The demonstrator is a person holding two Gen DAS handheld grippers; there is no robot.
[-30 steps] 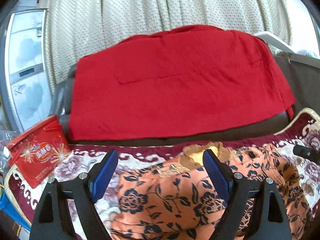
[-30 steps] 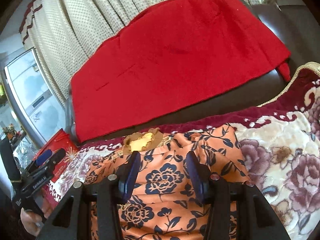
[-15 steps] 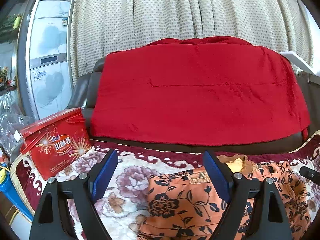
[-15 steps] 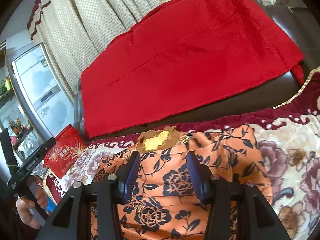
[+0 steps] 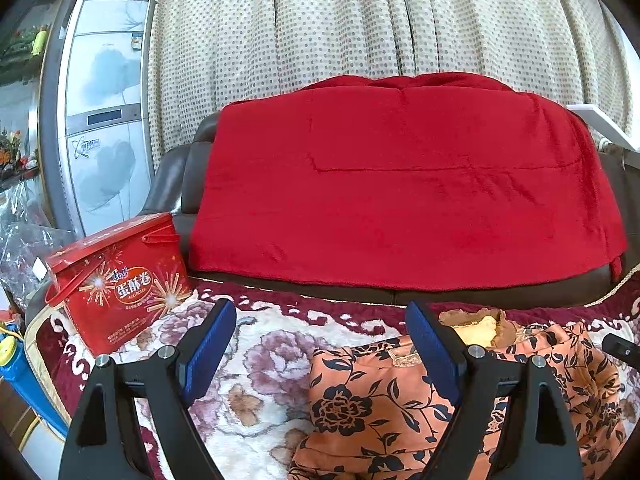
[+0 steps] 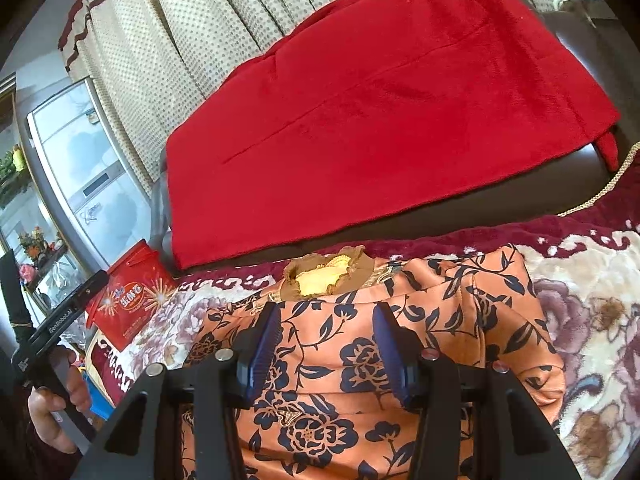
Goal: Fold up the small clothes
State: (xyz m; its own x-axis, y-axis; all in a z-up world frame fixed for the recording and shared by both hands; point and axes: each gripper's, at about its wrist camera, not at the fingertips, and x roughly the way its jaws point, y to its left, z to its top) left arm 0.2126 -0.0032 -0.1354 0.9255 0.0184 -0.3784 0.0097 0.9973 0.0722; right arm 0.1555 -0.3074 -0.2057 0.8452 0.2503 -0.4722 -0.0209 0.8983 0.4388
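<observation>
Bare floral blanket (image 5: 272,364) lies open between the red box (image 5: 120,284) and orange garment (image 5: 384,408).

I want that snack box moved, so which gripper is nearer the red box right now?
Left. The left gripper hovers beside the red box; the right gripper sits over the orange floral garment, farther off.

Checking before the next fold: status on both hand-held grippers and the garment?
Left hand-held gripper open, empty. Right hand-held gripper open above orange floral jacket, not gripping. Jacket lies on floral blanket. Red tin off left, clear.

Garment (image 5: 400,400) on floral blanket (image 5: 260,360), box (image 5: 120,280) to its left, draped sofa (image 5: 400,200) behind.
</observation>
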